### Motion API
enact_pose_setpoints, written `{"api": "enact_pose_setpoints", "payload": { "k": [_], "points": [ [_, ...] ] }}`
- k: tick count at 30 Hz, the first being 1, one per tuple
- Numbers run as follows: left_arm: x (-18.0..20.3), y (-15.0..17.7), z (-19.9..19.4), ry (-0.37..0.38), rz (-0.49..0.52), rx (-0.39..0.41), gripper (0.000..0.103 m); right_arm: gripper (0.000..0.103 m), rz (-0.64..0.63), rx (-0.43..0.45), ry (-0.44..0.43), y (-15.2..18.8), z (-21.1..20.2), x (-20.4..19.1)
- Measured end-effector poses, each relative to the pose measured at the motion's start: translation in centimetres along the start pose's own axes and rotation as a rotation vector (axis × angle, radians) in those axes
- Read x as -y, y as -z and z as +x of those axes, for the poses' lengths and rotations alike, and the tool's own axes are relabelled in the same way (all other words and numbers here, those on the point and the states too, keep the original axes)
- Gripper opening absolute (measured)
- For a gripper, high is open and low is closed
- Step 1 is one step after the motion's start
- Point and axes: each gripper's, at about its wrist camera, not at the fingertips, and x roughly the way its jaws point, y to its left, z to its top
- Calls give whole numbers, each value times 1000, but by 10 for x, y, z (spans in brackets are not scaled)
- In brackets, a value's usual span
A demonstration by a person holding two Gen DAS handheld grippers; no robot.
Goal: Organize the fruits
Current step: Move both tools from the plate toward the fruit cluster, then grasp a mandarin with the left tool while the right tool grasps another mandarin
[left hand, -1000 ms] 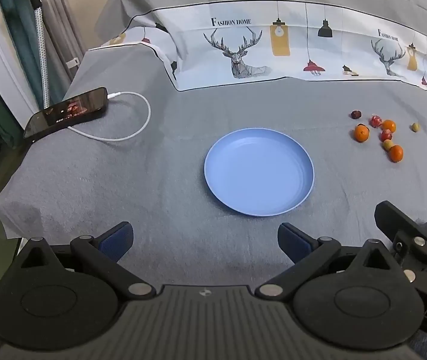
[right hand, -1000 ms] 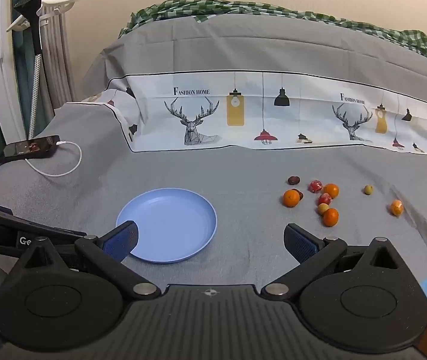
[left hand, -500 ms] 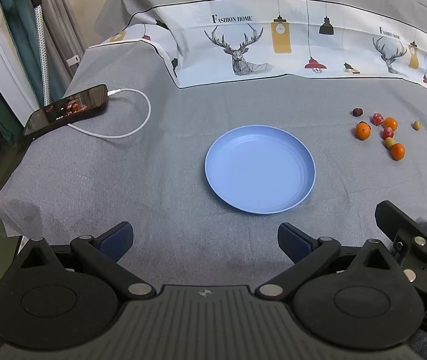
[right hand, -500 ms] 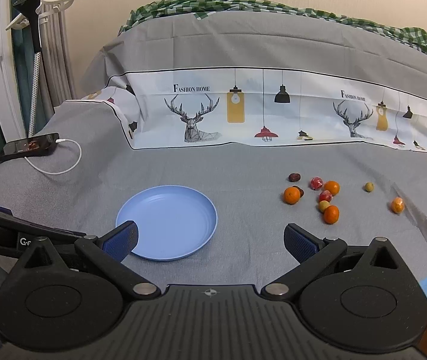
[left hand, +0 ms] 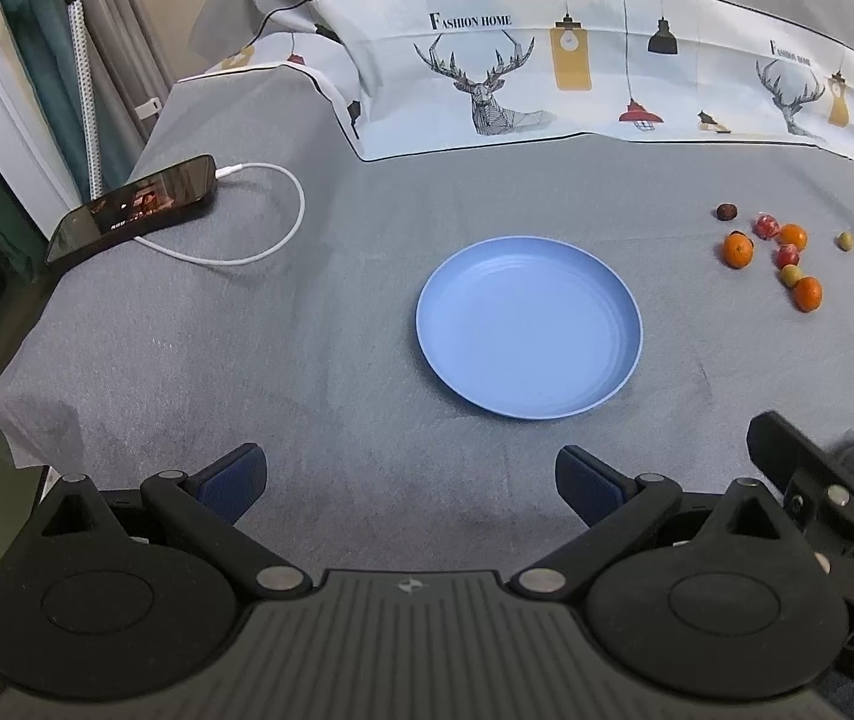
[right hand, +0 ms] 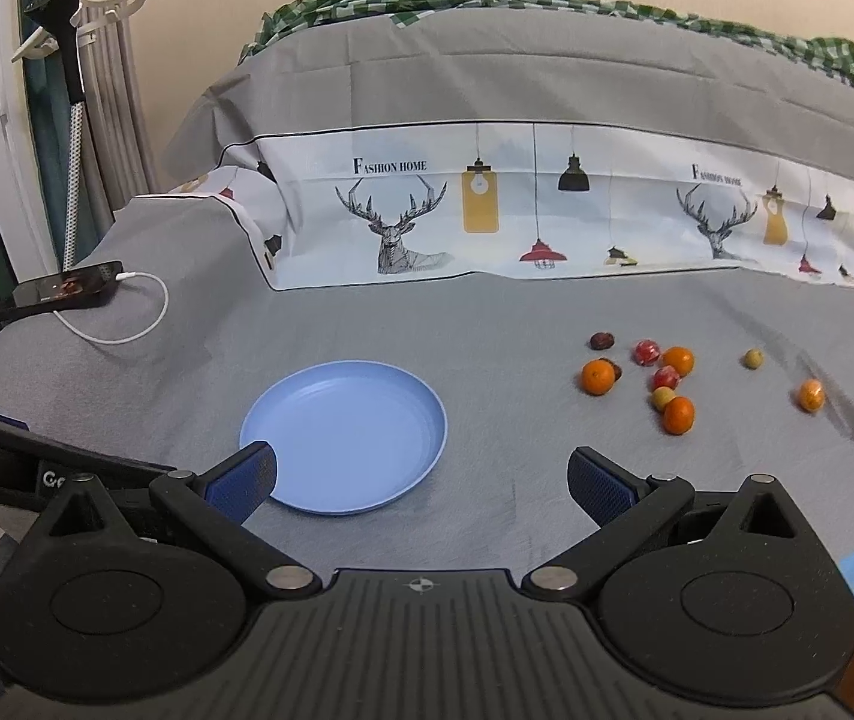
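Far off to the left of the left gripper (left hand: pixel 409 483), a black smartphone (left hand: pixel 133 207) lies face up near the edge of the grey tablecloth (left hand: pixel 307 360), with a white charging cable (left hand: pixel 259 222) looping out from its far end. The left gripper hangs above the cloth with its blue-padded fingers spread wide and nothing between them. Straight ahead of it, slightly right of its centre line, sits a blue plate (left hand: pixel 625 324), bare inside.

From the right wrist view, the right gripper (right hand: pixel 421 480) is likewise released, fingers wide apart and holding nothing; its left fingertip overlaps the near-left rim of the plate in the picture, though whether it touches cannot be told. Ahead and to the right of this gripper lie the small fruits, well apart from the plate: a dark brown fruit (right hand: pixel 601 340) farthest back, an orange (right hand: pixel 598 376) with another dark fruit tucked just behind it, a red fruit (right hand: pixel 646 352) touching a second orange (right hand: pixel 677 360), another red fruit (right hand: pixel 666 378), a yellow-green fruit (right hand: pixel 662 399) beside a third orange (right hand: pixel 679 414), a lone greenish fruit (right hand: pixel 753 359), and farthest right a fourth orange (right hand: pixel 811 395).
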Motion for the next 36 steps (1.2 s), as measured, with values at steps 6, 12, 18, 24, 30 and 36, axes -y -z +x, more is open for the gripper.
{"api": "enact_pose_setpoints", "payload": {
  "k": [6, 12, 18, 24, 30, 36],
  "points": [
    [18, -15, 8, 45, 10, -17, 103, 102, 100, 16, 38, 0, 9, 31],
    [66, -46, 31, 181, 70, -41, 103, 102, 267, 24, 203, -1, 34, 99],
    [155, -83, 102, 234, 222, -54, 103, 102, 451, -65, 416, 4, 116, 184],
    [229, -117, 198, 290, 265, -214, 102, 102, 425, -191, 452, 13, 224, 224],
    [281, -143, 258, 355, 271, -283, 102, 102, 323, -223, 477, 9, 285, 231],
    [311, -152, 294, 356, 288, -314, 89, 99, 271, -167, 477, 8, 290, 226]
  ]
}}
